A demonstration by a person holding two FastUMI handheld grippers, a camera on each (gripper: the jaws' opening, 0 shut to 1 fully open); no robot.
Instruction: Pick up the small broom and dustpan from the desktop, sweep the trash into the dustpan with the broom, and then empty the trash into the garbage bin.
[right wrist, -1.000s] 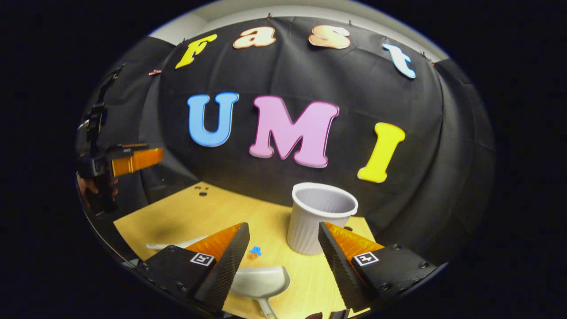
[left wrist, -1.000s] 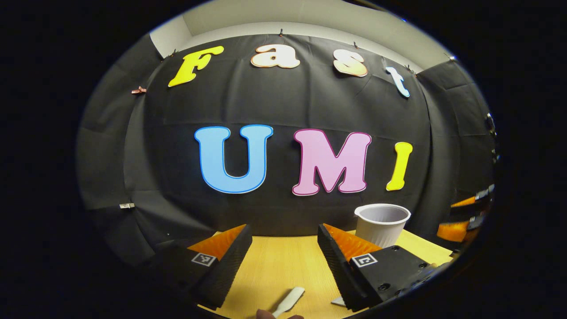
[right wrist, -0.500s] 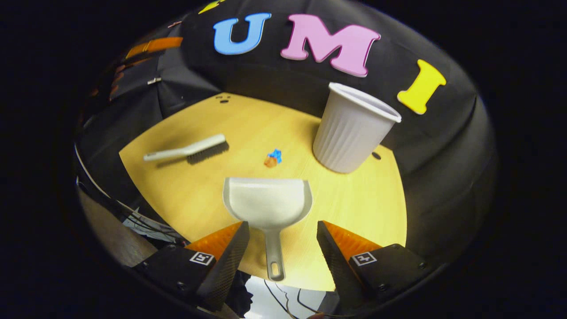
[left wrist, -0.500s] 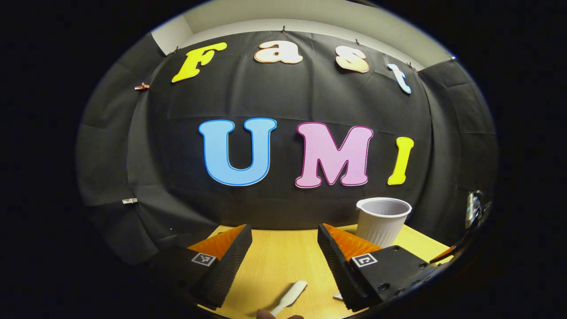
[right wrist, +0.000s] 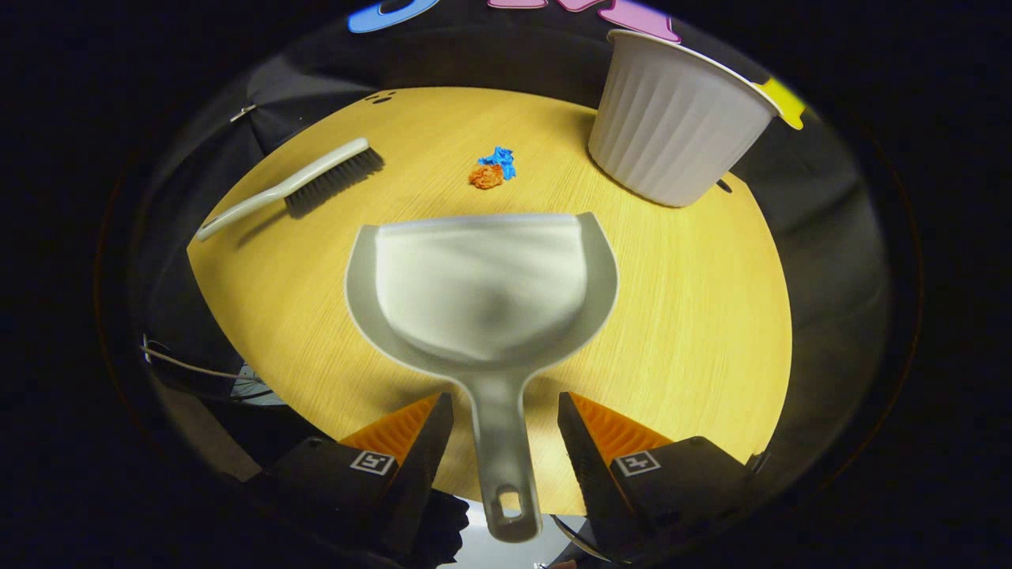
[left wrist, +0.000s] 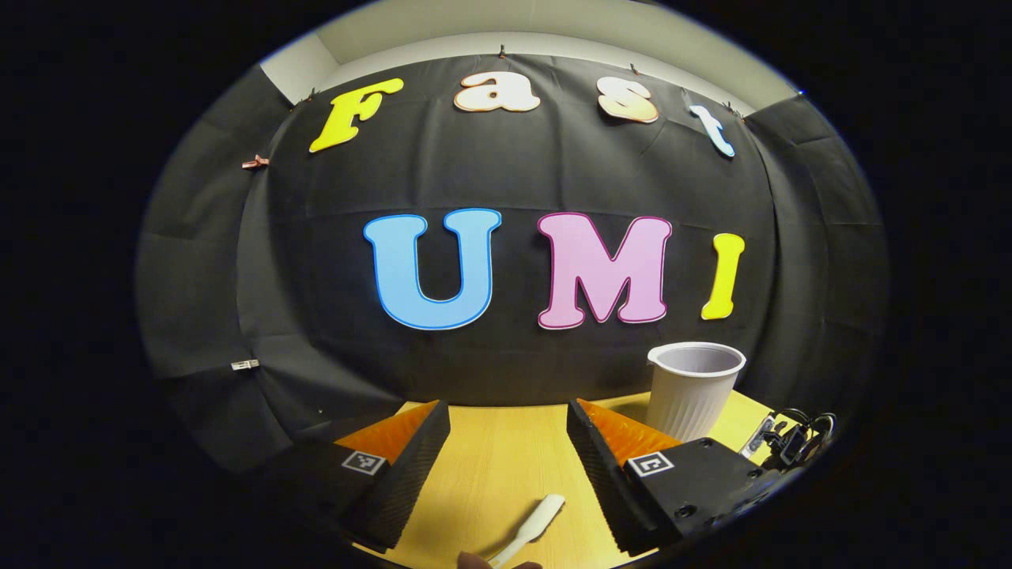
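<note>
The wooden desktop [right wrist: 696,316] carries everything the task needs. Standing at its far right corner is the ribbed white garbage bin [right wrist: 672,126], an open-topped cup that looks light enough to tip if knocked. Nearest the right gripper [right wrist: 502,431] lies the pale dustpan [right wrist: 482,284], mouth facing away toward the trash; it appears to be thin, stiff moulded plastic, light and probably a little slick, so the sensible hold is on its narrow handle, which runs back between that gripper's fingers. Those jaws stand apart on either side of the handle without pressing it. The small broom [right wrist: 296,186] lies flat at the far left of the desktop, dark bristles toward the middle and its slim pale handle pointing to the left edge; it too should be light and rigid, best taken partway along the handle. In the left gripper view the left gripper [left wrist: 506,442] hangs above the desktop with its jaws apart and empty, and only the handle's end [left wrist: 534,525] reaches into sight below them, the rest cut off at the bottom edge. The trash [right wrist: 492,168], an orange scrap and a blue one touching, lies just beyond the dustpan's lip; what it is made of cannot be made out.
</note>
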